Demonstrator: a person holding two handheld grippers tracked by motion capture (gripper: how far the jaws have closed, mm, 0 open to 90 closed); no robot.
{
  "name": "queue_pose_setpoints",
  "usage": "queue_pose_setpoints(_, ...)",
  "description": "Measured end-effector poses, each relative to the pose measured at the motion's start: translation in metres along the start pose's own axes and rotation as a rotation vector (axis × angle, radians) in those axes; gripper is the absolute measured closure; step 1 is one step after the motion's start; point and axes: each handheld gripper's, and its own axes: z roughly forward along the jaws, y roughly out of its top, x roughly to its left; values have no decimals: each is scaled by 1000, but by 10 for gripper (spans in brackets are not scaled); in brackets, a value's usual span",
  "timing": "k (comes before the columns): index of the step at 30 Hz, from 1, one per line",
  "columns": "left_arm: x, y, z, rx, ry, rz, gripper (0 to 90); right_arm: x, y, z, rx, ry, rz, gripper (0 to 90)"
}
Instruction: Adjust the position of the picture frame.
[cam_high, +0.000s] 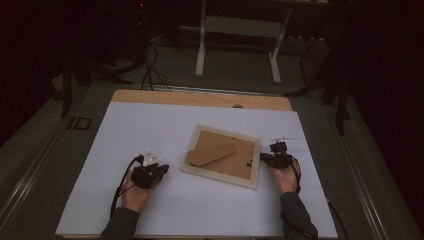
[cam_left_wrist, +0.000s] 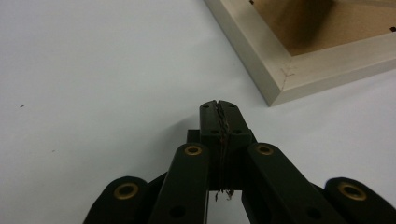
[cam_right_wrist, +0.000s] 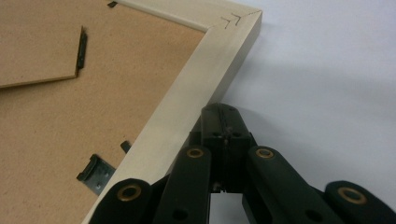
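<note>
A pale wooden picture frame (cam_high: 222, 154) lies face down on the white table (cam_high: 150, 130), its brown backing board and fold-out stand (cam_high: 211, 154) facing up. My left gripper (cam_high: 159, 172) rests on the table to the frame's left, jaws shut with nothing between them; in the left gripper view its tips (cam_left_wrist: 219, 108) stop short of the frame's corner (cam_left_wrist: 280, 79). My right gripper (cam_high: 265, 157) is at the frame's right edge, jaws shut and empty; in the right gripper view its tips (cam_right_wrist: 223, 114) sit against the frame's outer rail (cam_right_wrist: 196, 84).
A thin white strip (cam_high: 286, 139) lies on the table beyond the right gripper. Small metal clips (cam_right_wrist: 95, 172) hold the backing board. Behind the table stands a white metal stand (cam_high: 240, 35) on dark floor, with cables (cam_high: 149, 65) at the left.
</note>
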Motion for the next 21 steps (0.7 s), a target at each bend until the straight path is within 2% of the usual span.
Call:
queue_pose_setpoints(5, -7, 2, 8, 14, -10, 28, 900, 6, 1, 1, 6, 7, -9, 899)
queue_pose_setpoints(8, -8, 3, 11, 14, -22, 29, 900, 9, 1, 2, 9, 15, -21, 899)
queue_pose_setpoints(13, -12, 3, 14, 20, -16, 38, 892, 14, 1, 4, 10, 25, -33, 899)
queue_pose_setpoints(21, -11, 3, 16, 18, -11, 26, 892, 16, 0, 4, 10, 31, -30, 899)
